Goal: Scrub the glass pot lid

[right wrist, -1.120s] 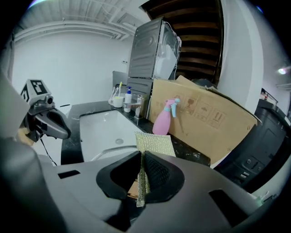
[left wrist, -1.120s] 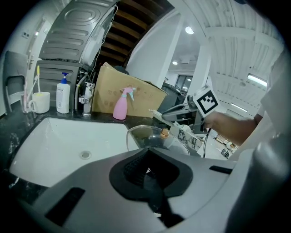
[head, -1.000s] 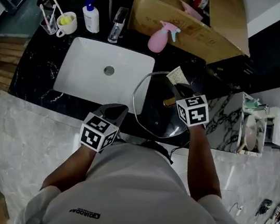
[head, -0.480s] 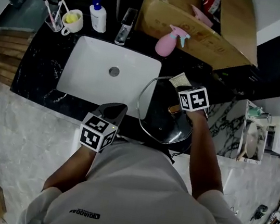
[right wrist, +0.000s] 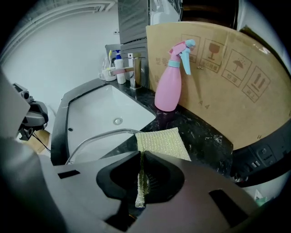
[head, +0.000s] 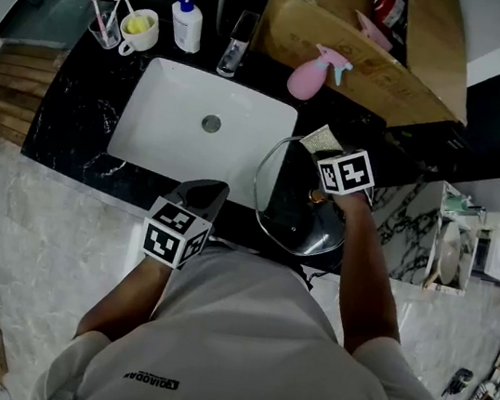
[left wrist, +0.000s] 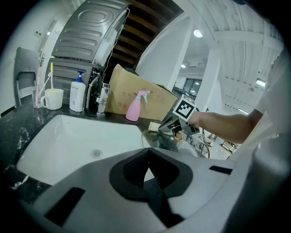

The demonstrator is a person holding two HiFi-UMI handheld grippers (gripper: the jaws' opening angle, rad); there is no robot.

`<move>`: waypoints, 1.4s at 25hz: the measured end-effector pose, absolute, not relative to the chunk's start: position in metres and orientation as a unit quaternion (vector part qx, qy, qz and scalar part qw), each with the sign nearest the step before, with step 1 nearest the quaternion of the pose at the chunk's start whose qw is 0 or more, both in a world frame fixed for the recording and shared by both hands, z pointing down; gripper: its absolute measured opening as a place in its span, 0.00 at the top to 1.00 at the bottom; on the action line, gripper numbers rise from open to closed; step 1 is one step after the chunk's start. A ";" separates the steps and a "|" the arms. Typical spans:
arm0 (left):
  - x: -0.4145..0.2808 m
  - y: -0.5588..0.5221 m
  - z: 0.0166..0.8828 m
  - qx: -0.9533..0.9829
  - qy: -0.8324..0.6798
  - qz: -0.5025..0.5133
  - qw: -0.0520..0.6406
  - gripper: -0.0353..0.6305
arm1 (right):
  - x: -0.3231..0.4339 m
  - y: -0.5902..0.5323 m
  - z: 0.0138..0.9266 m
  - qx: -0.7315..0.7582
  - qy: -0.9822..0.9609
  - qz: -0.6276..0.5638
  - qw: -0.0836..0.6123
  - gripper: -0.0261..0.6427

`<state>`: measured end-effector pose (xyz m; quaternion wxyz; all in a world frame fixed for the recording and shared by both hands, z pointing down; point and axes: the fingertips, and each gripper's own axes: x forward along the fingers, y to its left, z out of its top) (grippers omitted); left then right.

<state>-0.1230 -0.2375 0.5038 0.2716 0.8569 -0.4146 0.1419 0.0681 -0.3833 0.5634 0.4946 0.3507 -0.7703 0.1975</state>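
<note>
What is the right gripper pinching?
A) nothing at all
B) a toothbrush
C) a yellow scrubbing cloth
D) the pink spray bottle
C: the right gripper has its jaws closed on the yellow scrubbing cloth, while the pink spray bottle stands apart behind it.

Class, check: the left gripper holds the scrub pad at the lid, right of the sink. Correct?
No: the right gripper holds the pad, as the right gripper view shows. It is at the lid, right of the sink.

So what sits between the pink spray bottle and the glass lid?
A yellow scrub cloth held by the right gripper, over black counter; see the right gripper view.
</note>
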 end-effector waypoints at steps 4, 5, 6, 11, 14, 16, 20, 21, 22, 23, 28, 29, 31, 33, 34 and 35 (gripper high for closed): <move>-0.125 -0.231 0.506 0.857 -0.414 0.142 0.272 0.93 | 0.053 -0.377 0.564 0.336 -0.776 0.186 0.501 0.87; -0.126 -0.230 0.506 0.857 -0.415 0.141 0.272 0.93 | 0.050 -0.375 0.564 0.333 -0.777 0.183 0.502 0.87; -0.126 -0.228 0.506 0.857 -0.415 0.140 0.272 0.93 | 0.047 -0.374 0.565 0.330 -0.778 0.180 0.503 0.87; -0.130 -0.219 0.508 0.855 -0.418 0.141 0.273 0.93 | 0.035 -0.367 0.565 0.316 -0.778 0.156 0.521 0.87; -0.132 -0.215 0.506 0.855 -0.420 0.139 0.272 0.93 | 0.031 -0.364 0.565 0.308 -0.774 0.129 0.539 0.87; -0.133 -0.213 0.505 0.855 -0.421 0.138 0.271 0.93 | 0.027 -0.361 0.565 0.293 -0.772 0.106 0.554 0.87; -0.132 -0.208 0.505 0.855 -0.420 0.141 0.271 0.93 | 0.015 -0.354 0.566 0.260 -0.768 0.075 0.580 0.87; -0.130 -0.206 0.504 0.855 -0.420 0.141 0.270 0.93 | 0.012 -0.352 0.567 0.254 -0.768 0.073 0.583 0.87; -0.129 -0.204 0.504 0.856 -0.419 0.140 0.269 0.93 | 0.009 -0.349 0.567 0.249 -0.768 0.070 0.586 0.87; -0.128 -0.203 0.503 0.856 -0.419 0.139 0.268 0.93 | 0.007 -0.347 0.567 0.245 -0.768 0.066 0.588 0.87; -0.125 -0.194 0.503 0.857 -0.418 0.140 0.268 0.93 | -0.018 -0.331 0.562 0.204 -0.781 0.025 0.589 0.87; -0.124 -0.193 0.504 0.857 -0.416 0.141 0.269 0.93 | -0.023 -0.327 0.562 0.196 -0.783 0.013 0.590 0.87; -0.120 -0.189 0.505 0.858 -0.413 0.142 0.270 0.93 | -0.029 -0.319 0.563 0.182 -0.783 -0.008 0.595 0.87; -0.117 -0.187 0.505 0.860 -0.410 0.142 0.270 0.93 | -0.032 -0.312 0.564 0.171 -0.781 -0.024 0.600 0.87; -0.116 -0.186 0.504 0.860 -0.409 0.141 0.269 0.93 | -0.034 -0.308 0.565 0.164 -0.781 -0.030 0.601 0.87; -0.115 -0.186 0.504 0.861 -0.408 0.141 0.269 0.93 | -0.035 -0.304 0.565 0.159 -0.781 -0.035 0.603 0.87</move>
